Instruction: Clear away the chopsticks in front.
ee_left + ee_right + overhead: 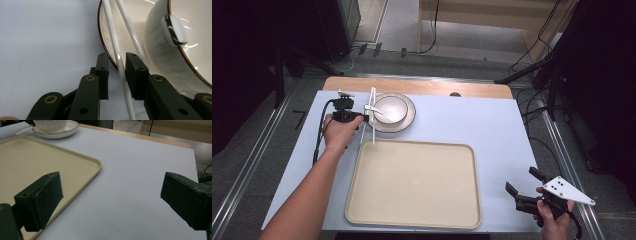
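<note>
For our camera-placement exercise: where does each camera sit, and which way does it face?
High view: above the table's near side, looking down on the tray; forearms show.
Left gripper view: on the left gripper, facing chopsticks on the plate; jaws show.
Right gripper view: on the right gripper, facing across the table; jaws show.
All share the bowl.

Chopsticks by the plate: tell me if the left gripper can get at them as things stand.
Probably yes. The left gripper already has one of the chopsticks between its jaws, with a small gap either side; the plate rim sits close behind.
</note>
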The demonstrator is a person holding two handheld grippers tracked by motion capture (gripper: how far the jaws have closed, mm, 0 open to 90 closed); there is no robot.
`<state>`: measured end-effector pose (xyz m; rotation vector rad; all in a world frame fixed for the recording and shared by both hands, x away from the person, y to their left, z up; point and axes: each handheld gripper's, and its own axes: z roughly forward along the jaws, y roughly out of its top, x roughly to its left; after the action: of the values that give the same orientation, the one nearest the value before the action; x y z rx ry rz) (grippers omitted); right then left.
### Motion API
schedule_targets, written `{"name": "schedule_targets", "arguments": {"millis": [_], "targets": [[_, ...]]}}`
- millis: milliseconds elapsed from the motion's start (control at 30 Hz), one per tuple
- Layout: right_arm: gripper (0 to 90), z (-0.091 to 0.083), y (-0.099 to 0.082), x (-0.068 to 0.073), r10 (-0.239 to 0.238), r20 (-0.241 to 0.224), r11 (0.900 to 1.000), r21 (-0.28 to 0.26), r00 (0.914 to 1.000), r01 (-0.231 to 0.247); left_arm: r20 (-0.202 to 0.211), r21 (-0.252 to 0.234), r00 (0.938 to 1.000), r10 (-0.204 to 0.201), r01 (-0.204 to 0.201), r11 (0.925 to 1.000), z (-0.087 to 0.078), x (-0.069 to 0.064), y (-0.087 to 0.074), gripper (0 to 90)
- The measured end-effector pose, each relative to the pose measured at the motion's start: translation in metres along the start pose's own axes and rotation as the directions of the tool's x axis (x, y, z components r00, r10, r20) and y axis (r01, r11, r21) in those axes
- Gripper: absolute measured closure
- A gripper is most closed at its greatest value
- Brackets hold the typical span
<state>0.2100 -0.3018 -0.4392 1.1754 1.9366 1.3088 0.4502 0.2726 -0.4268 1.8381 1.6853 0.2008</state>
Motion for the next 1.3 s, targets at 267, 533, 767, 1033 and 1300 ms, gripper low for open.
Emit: {"name": "schedule_targets", "arguments": {"millis": [267,533,767,1033,1300], "targets": [[4.2,0.000,0.000,0.000,0.000,0.002,1.0000,0.003,1.0000,0.000,0.011,0.010,0.9994,-0.032,0.032,0.9994,0.001,0.003,0.001,74.3],[4.3,0.001,0.000,0.000,-0.002,0.003,1.0000,0.007,1.0000,0.002,0.048,0.021,0.9951,-0.087,0.086,0.9961,0.007,0.007,0.002,72.4],[4.3,0.002,-0.001,0.001,-0.003,0.002,0.9999,0.010,1.0000,0.003,0.033,-0.018,0.9943,-0.101,0.102,0.9946,0.010,0.012,0.003,71.0],[4.4,0.003,-0.002,0.001,0.001,-0.001,0.9999,0.014,1.0000,-0.001,0.001,-0.072,0.9964,-0.085,0.085,0.9938,0.014,0.013,0.004,66.9],[4.5,0.005,-0.002,0.000,-0.002,-0.002,0.9998,0.018,1.0000,0.002,0.023,-0.082,0.9947,-0.100,0.102,0.9915,0.012,0.012,0.005,80.9]]}}
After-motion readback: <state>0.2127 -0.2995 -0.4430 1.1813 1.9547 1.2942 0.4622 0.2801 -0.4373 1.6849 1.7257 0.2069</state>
